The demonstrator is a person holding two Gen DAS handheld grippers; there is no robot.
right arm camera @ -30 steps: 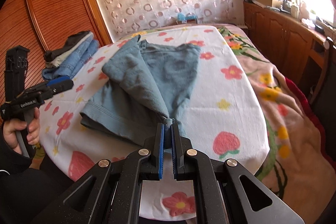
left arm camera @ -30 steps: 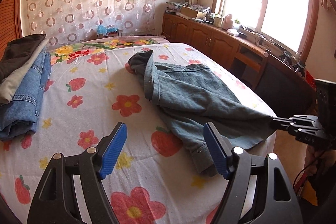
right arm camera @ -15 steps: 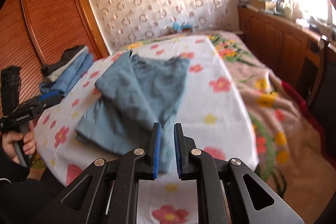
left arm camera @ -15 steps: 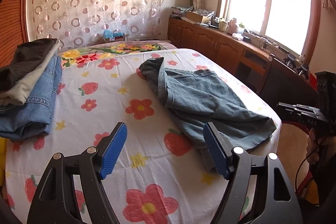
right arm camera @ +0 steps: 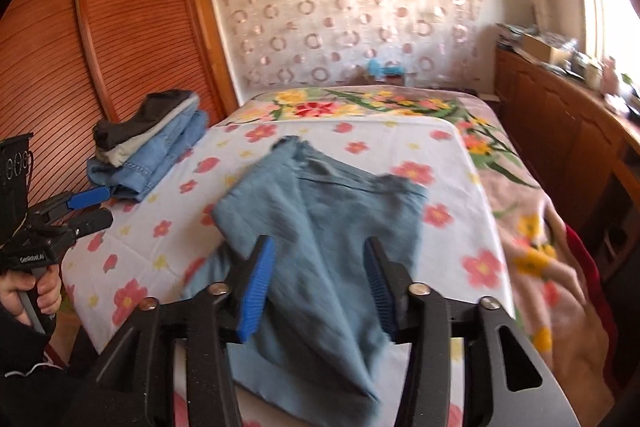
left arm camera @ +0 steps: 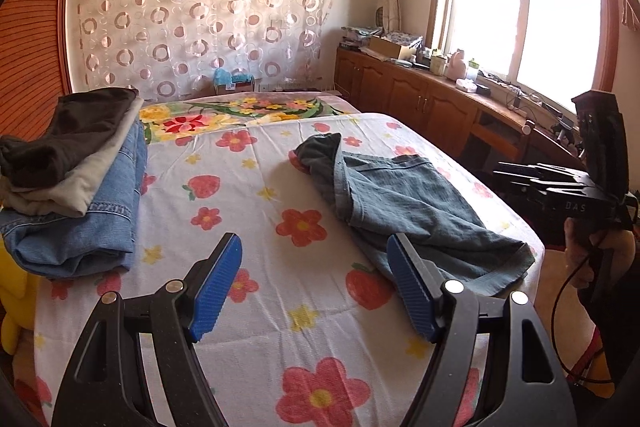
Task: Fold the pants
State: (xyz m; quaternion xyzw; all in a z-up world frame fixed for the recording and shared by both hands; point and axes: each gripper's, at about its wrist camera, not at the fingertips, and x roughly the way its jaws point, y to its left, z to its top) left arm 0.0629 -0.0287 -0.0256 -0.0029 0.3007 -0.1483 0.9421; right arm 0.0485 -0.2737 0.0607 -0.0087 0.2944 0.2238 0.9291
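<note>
With both my left gripper (left arm camera: 314,285) and right gripper (right arm camera: 320,287) spread wide and empty, the rumpled grey-blue denim pants (left arm camera: 404,203) lie centre-right on the floral bedsheet (left arm camera: 248,195), seemingly half-folded, so next I'd regrip a hem.

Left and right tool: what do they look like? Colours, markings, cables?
Both match: black frames, silver rivets, blue ribbed pads. Left tool body reads "GenRobot.AI" in the right wrist view; right tool shows "DAS" and a black cable in the left wrist view. Dark sleeve on the left hand.

Sunlit window (left arm camera: 524,15) — wooden cabinets (left arm camera: 404,99)
</note>
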